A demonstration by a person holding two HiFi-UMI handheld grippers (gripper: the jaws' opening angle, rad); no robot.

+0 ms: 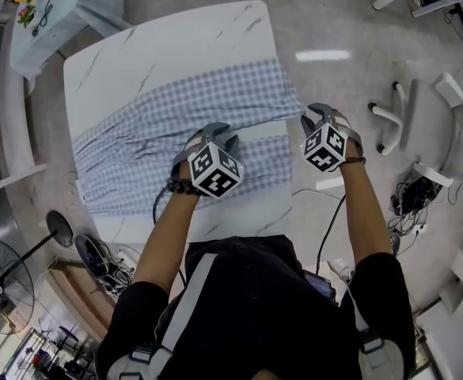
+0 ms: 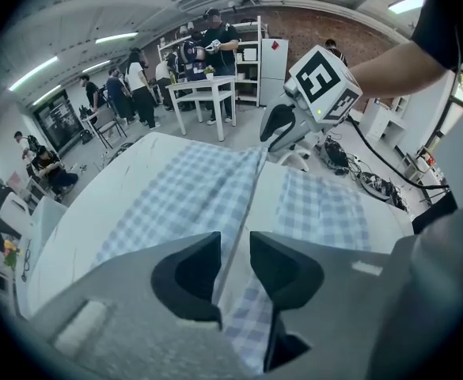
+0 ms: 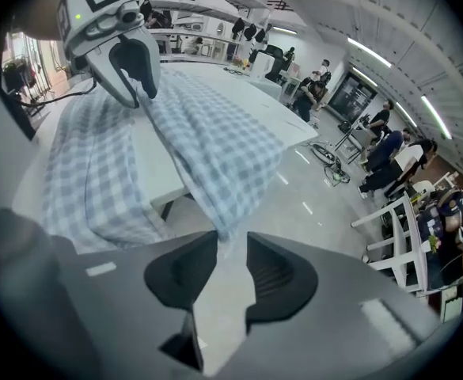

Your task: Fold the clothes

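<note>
Two grippers point steeply down over the near right part of a white marble table, where a blue-and-white checked garment lies spread across the top. The left gripper has its jaws a narrow slit apart; a fold edge of the garment runs into the gap, but the pads do not press on it. The right gripper, at the table's right edge, is likewise slightly open and empty, with the garment's overhanging corner just beyond its tips.
</note>
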